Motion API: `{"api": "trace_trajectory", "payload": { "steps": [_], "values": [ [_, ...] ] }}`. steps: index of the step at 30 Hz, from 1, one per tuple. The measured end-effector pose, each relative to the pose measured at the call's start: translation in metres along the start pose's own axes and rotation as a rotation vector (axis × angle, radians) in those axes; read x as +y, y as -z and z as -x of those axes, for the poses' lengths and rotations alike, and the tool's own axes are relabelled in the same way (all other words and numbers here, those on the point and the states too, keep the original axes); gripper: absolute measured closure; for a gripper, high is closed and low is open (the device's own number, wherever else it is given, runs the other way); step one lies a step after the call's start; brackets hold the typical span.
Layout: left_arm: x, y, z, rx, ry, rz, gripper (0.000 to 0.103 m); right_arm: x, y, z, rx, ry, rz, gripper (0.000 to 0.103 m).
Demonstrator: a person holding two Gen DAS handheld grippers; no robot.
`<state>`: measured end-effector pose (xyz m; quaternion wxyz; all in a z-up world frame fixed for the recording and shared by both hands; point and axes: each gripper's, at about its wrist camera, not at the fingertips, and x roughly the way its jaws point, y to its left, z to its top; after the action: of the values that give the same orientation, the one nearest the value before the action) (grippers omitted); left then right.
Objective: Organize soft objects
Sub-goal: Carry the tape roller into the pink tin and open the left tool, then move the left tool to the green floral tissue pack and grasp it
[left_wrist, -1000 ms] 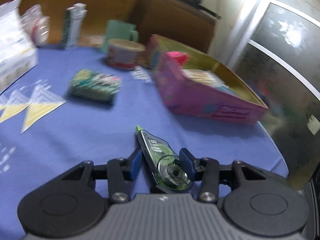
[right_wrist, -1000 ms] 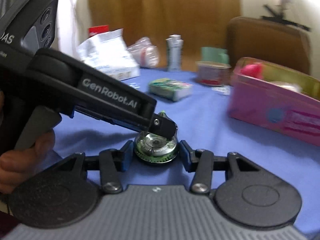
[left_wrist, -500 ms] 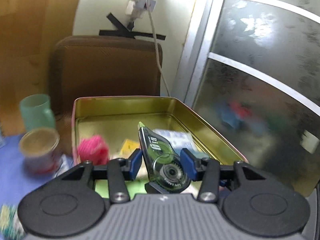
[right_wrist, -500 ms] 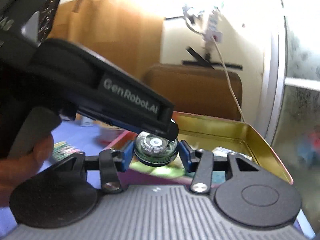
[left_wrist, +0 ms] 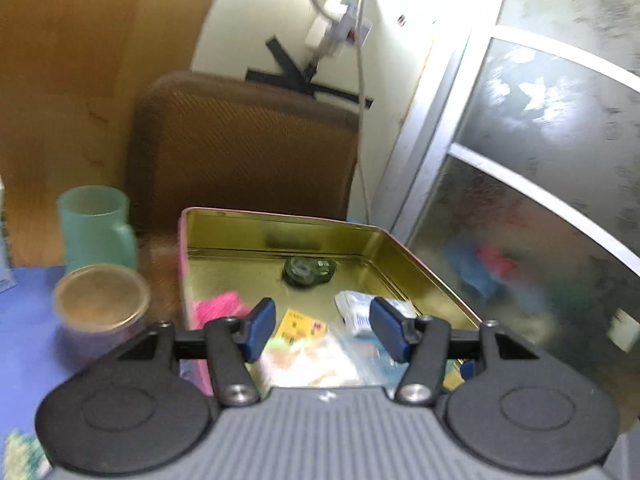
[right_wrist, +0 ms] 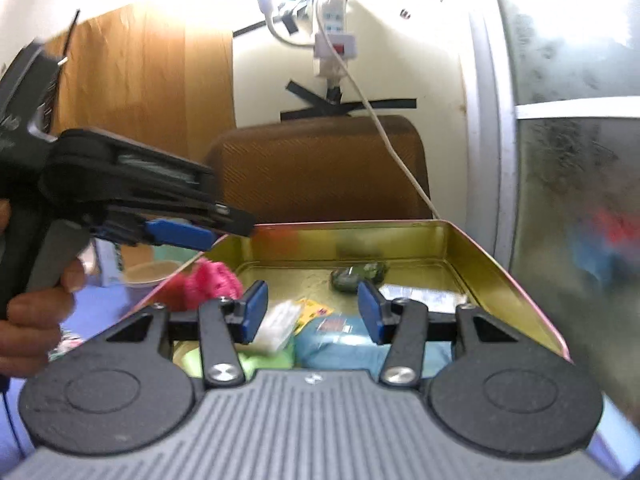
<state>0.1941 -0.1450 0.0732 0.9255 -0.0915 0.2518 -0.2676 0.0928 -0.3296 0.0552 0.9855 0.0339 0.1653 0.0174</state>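
Left wrist view: the left gripper hangs over the near end of the open tin box, its jaws opening with nothing between the blue pads. The green tape dispenser lies loose on the tin's gold floor near the far wall. Closer to the near wall sit a pink fuzzy item, a yellow packet, a small white pack and a pale plastic-wrapped bundle. Just left of the tin, on the blue surface, stand a round lidded container and, behind it, a teal mug. A patterned green packet shows at the lower left edge, well away from the tin and seemingly yet to be put away.

Right wrist view: the right gripper is partly open and holds nothing; through its gap the tin's contents show. The dispenser rests by the tin's far wall. The left gripper, gripped by a hand, reaches in over the tin's left rim, above the pink item. A blue soft pack and a light-green item lie at the near end.

Judging by this, the drop is done; at least the patterned packet outside the tin remains.
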Motion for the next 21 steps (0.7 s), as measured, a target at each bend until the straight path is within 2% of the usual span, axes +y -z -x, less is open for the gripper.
{"api": "trace_trajectory", "payload": {
  "steps": [4,8,13,18,20,21],
  "values": [
    [0.016,0.029,0.057,-0.012,-0.011,-0.018,0.048,0.015,0.021,0.031,-0.003,-0.007,-0.081,0.051],
    [0.057,0.056,0.102,-0.008,-0.099,0.028,0.048,0.044,0.026,0.029,0.063,-0.081,-0.096,0.051],
    [0.115,0.072,0.133,-0.008,-0.247,0.093,0.048,0.095,0.033,0.018,0.170,-0.181,-0.058,0.051],
    [0.157,0.080,0.143,-0.041,-0.325,0.183,0.048,0.148,0.038,-0.002,0.293,-0.273,0.017,0.050],
    [0.165,0.083,0.141,-0.037,-0.329,0.212,0.048,0.165,0.035,-0.016,0.314,-0.283,0.057,0.042],
    [0.169,0.084,0.139,-0.023,-0.325,0.226,0.048,0.173,0.033,-0.023,0.321,-0.288,0.080,0.033]
  ]
}}
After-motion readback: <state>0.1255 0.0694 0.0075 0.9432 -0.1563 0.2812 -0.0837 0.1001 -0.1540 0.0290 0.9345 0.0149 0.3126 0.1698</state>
